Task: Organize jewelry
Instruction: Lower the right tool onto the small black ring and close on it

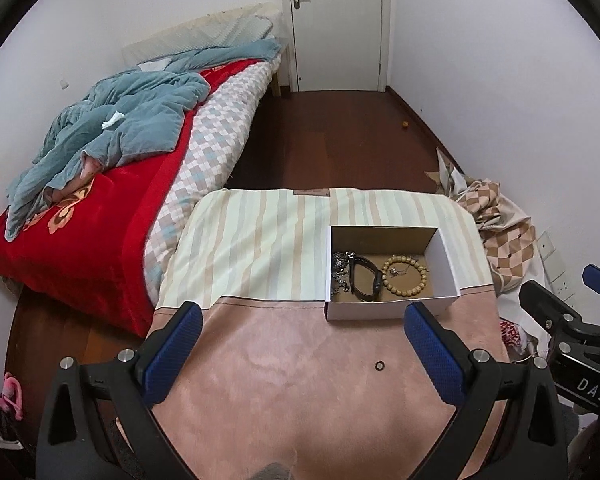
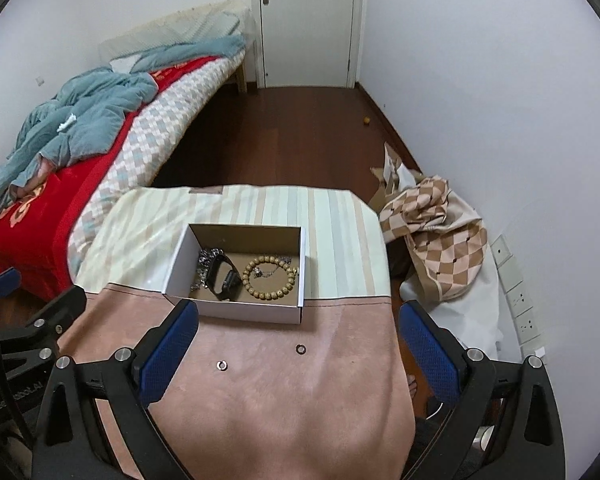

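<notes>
jewelry box (image 2: 235,312) on cloth-covered table (image 2: 279,400), bedroom

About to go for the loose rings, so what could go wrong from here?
The dark ring and silver ring lie flat on soft pink cloth; an open claw may snag fabric or miss. The box sits close behind and could get nudged.

R gripper (image 2: 297,344) open – 2 rings (image 2: 300,349) near box (image 2: 235,310).
</notes>
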The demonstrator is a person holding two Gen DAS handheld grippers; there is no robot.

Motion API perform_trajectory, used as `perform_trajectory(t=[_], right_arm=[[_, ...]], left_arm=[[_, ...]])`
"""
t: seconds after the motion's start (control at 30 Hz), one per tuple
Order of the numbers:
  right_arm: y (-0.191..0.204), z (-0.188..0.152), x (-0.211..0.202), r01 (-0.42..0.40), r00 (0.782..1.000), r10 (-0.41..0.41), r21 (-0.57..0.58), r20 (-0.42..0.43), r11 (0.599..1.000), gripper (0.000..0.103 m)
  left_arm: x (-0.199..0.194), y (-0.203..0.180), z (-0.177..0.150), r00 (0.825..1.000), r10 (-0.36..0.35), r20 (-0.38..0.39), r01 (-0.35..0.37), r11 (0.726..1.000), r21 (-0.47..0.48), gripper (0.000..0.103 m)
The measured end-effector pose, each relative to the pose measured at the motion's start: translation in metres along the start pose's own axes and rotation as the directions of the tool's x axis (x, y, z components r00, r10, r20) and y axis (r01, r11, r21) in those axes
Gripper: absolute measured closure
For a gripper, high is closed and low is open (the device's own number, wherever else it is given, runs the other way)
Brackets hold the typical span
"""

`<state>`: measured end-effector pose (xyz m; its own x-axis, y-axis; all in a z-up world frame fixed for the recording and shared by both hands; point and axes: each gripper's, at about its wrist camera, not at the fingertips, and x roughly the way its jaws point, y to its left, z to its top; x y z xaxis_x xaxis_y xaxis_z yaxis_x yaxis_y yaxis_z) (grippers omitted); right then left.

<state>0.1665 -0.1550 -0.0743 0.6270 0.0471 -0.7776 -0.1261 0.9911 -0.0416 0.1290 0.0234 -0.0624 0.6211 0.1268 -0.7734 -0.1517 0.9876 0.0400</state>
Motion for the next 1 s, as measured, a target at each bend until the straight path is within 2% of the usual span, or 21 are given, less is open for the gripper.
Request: perform_trajectory(t=[0.17,0.33,0.43,0.57,0.67,0.7,0.8,0.9,0.97,1.0], right_arm=[[-0.001,-0.005,-0.021,-0.014,1.0,0.013,0.008,0.023,1.0,0.002],[-0.006,-0.014,-0.015,-0.032,0.999,0.031,0.029,0.018,0.999,0.002],[-0.017,-0.029,0.006,-0.046,0.999,0.047,0.059,-0.017,0.997,0.002],[-0.033,-0.055,0.049,-0.018,0.998,0.024,0.101,-0.064,0.995,0.002],[-0.042,-0.077,0.09,-0.015,0.994,0.028,0.117,-0.104,0.993,0.002],[-0.043,-0.084,0.105,-0.029,0.992,0.043,0.118,-0.12,0.993,0.006],[-0.04,-0.1,0.148,-0.057,0.983,0.076,0.114,-0.166,0.992,0.027],[-0.035,-0.109,0.179,-0.075,0.981,0.094,0.115,-0.169,0.991,0.035],[-0.031,-0.111,0.193,-0.085,0.982,0.102,0.111,-0.158,0.99,0.037],[-0.029,-0.113,0.2,-0.083,0.982,0.099,0.102,-0.158,0.991,0.042]], left_arm=[[-0.014,0.001,-0.002,1.0,-0.006,0.027,0.006,1.0,-0.015,0.0],[-0.009,0.004,-0.014,0.999,0.012,0.039,-0.01,0.999,-0.053,0.0],[0.012,0.002,-0.026,1.0,0.028,-0.003,-0.028,0.998,-0.052,0.0],[0.051,-0.001,-0.049,0.996,0.056,-0.068,-0.059,0.997,-0.052,0.0],[0.09,-0.004,-0.07,0.986,0.095,-0.139,-0.101,0.994,-0.035,0.0],[0.098,-0.004,-0.074,0.983,0.101,-0.154,-0.108,0.994,-0.033,0.0],[0.13,-0.006,-0.09,0.967,0.121,-0.222,-0.129,0.991,-0.024,0.0],[0.155,-0.006,-0.102,0.95,0.122,-0.288,-0.134,0.991,-0.023,0.0],[0.163,-0.004,-0.106,0.944,0.122,-0.305,-0.136,0.99,-0.026,0.0],[0.166,-0.003,-0.107,0.943,0.122,-0.309,-0.136,0.99,-0.024,0.0]])
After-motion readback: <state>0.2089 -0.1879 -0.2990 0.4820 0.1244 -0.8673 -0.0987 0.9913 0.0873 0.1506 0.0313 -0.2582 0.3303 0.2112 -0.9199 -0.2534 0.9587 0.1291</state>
